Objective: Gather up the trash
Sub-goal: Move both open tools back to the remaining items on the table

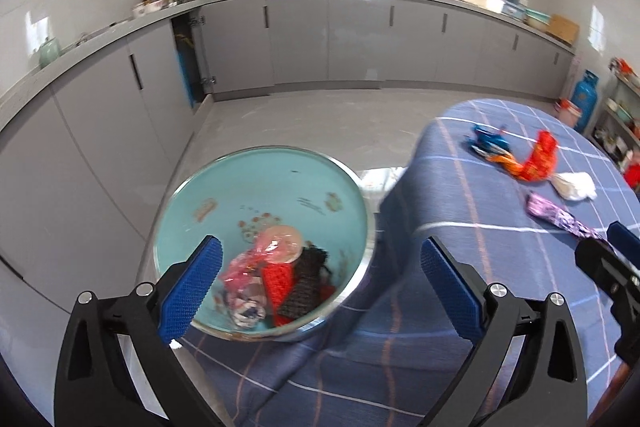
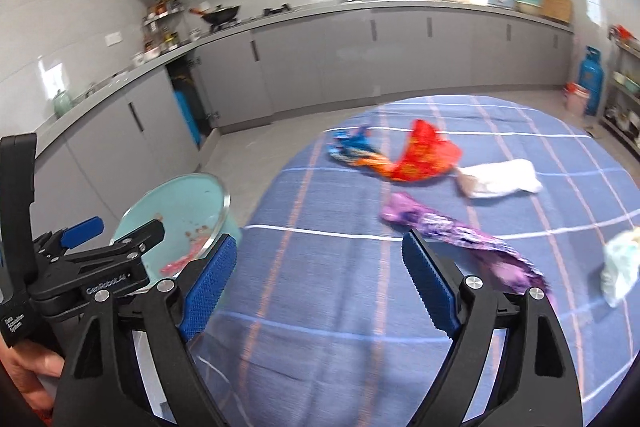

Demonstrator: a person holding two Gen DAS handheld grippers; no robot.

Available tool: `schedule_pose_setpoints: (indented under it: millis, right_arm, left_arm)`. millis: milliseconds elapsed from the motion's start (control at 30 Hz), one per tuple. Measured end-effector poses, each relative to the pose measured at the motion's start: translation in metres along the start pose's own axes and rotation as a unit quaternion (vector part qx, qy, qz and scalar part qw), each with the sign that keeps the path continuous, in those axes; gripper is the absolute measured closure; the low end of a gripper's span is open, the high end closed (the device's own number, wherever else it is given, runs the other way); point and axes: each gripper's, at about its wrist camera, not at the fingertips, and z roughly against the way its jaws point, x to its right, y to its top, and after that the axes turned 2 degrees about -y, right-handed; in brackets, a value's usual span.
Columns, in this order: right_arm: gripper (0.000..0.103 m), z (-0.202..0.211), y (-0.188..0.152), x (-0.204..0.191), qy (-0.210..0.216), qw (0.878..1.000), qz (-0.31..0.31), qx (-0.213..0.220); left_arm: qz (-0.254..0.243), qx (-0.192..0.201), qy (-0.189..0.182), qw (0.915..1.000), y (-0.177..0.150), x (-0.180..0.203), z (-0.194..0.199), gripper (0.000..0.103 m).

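Left gripper (image 1: 318, 285) jaws wide, empty, above teal basin (image 1: 224, 195) holding wrappers (image 1: 276, 275). Right gripper (image 2: 318, 285) spread, empty, over blue table (image 2: 340, 291). Beyond the basin: purple wrapper (image 2: 452, 227), red wrapper (image 2: 424, 155).

Open blue tablecloth (image 2: 320, 287) directly ahead of the right gripper (image 2: 316, 287), jaws spread wide, nothing between them. Purple wrapper (image 2: 460, 231) just beyond the right fingertip, blocking that side. Farther back, red wrapper (image 2: 420, 155), blue wrapper (image 2: 352, 147) and white packet (image 2: 500, 179) clustered close. At the left table edge, teal basin (image 1: 260, 195) under the left gripper (image 1: 320, 279), trash heaped in its near part.
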Motion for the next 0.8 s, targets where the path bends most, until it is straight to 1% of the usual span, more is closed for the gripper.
schedule_pose_setpoints:
  millis: [200, 333, 433, 533, 667, 800]
  right_arm:
    - [0.019, 0.023, -0.012, 0.038, -0.031, 0.999, -0.024, 0.013]
    - [0.019, 0.036, -0.022, 0.06, -0.059, 0.997, -0.037, 0.019]
    - [0.019, 0.045, -0.031, 0.081, -0.084, 0.995, -0.05, 0.021]
    - [0.019, 0.054, -0.037, 0.107, -0.103, 0.991, -0.078, 0.024]
    - [0.019, 0.063, -0.043, 0.145, -0.133, 0.984, -0.113, 0.023]
    - [0.019, 0.073, -0.049, 0.173, -0.158, 0.977, -0.137, 0.028]
  left_arm:
    - [-0.032, 0.003, -0.023, 0.9992, -0.007, 0.042, 0.009, 0.006]
    - [-0.05, -0.003, -0.039, 0.998, -0.015, 0.066, 0.011, 0.006]
    - [-0.072, -0.009, -0.053, 0.9959, -0.023, 0.086, 0.011, 0.006]
    - [-0.096, -0.017, -0.069, 0.9929, -0.029, 0.108, 0.009, 0.006]
    - [-0.106, -0.034, -0.094, 0.9894, -0.03, 0.136, 0.003, 0.006]
    - [-0.118, -0.034, -0.1, 0.9874, -0.029, 0.157, -0.001, 0.006]
